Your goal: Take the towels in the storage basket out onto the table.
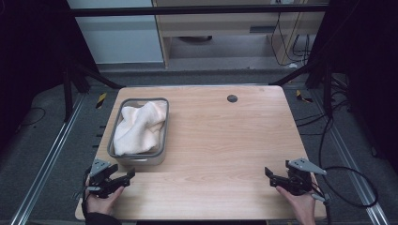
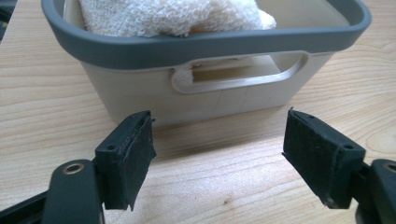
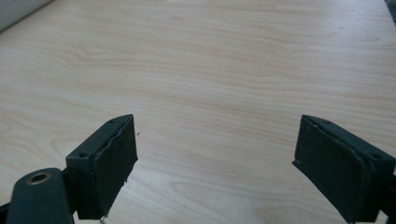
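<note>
A grey-rimmed beige basket [image 1: 162,125] sits on the left half of the wooden table, and a white towel [image 1: 138,127] lies bundled inside it. My left gripper [image 1: 126,176] rests at the table's front left corner, just in front of the basket, open with nothing between its jaws. In the left gripper view the basket's near wall [image 2: 140,88] with its handle slot stands a short way beyond the open gripper [image 2: 218,140], and the towel [image 2: 173,16] rises over the rim. My right gripper [image 1: 268,174] sits at the front right, open over bare wood [image 3: 215,144].
The table [image 1: 225,140] has a small dark round cap [image 1: 232,98] near its back edge. Metal rails and cables run along the floor on both sides. A cable [image 1: 356,187] loops off the right gripper past the table's right edge.
</note>
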Demonstrator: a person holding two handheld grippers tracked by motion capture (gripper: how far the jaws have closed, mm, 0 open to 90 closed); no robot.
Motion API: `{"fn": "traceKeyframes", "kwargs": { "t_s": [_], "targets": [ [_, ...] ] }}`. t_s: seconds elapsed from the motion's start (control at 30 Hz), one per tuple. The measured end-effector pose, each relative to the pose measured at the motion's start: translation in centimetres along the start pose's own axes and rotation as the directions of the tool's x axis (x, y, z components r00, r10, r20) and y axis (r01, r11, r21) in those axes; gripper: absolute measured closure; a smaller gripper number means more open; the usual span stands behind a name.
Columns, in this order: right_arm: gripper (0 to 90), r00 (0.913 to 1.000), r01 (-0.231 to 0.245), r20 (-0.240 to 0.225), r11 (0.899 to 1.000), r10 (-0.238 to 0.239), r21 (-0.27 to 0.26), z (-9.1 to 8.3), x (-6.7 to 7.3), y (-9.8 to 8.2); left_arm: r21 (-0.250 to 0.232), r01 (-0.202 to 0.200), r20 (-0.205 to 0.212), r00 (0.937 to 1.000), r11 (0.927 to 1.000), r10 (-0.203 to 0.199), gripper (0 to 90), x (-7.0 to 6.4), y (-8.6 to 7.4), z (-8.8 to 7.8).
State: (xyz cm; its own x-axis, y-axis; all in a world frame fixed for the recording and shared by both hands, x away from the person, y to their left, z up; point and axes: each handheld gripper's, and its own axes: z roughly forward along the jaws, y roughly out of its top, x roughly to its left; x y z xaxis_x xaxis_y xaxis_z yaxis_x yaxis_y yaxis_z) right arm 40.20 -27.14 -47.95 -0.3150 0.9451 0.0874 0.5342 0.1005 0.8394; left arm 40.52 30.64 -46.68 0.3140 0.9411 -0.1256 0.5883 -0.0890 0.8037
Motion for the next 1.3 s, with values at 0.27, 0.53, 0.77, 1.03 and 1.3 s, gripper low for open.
{"fn": "traceKeyframes", "kwargs": {
  "t_s": [0.27,0.53,0.77,1.03,1.3],
  "targets": [
    [12.2,0.9999,0.011,0.009,1.000,-0.011,0.028,0.0,0.1,-0.4,-0.028,-0.002,0.000,1.0000,0.9996,0.002,24.3,-0.2,0.3,-0.7],
    [11.4,0.9999,0.007,0.012,0.999,-0.008,0.031,0.1,-0.2,-0.4,-0.049,-0.003,-0.002,1.0000,0.9988,0.003,24.8,-0.2,0.8,-1.2],
    [11.3,0.9999,0.006,0.010,1.000,-0.006,0.030,0.2,-0.2,-0.3,-0.072,-0.006,0.006,1.0000,0.9974,0.006,24.8,-0.3,1.4,-1.7],
    [11.2,0.9997,0.019,0.013,0.999,-0.019,0.030,0.4,-0.4,-0.2,-0.071,-0.021,0.023,0.9995,0.9972,0.023,24.8,-0.3,2.2,-1.9],
    [11.1,0.9996,0.019,0.018,0.999,-0.019,0.029,0.4,-0.5,-0.2,-0.062,-0.057,0.052,0.9968,0.9964,0.060,24.4,0.0,3.6,-2.1]
  ]
}}
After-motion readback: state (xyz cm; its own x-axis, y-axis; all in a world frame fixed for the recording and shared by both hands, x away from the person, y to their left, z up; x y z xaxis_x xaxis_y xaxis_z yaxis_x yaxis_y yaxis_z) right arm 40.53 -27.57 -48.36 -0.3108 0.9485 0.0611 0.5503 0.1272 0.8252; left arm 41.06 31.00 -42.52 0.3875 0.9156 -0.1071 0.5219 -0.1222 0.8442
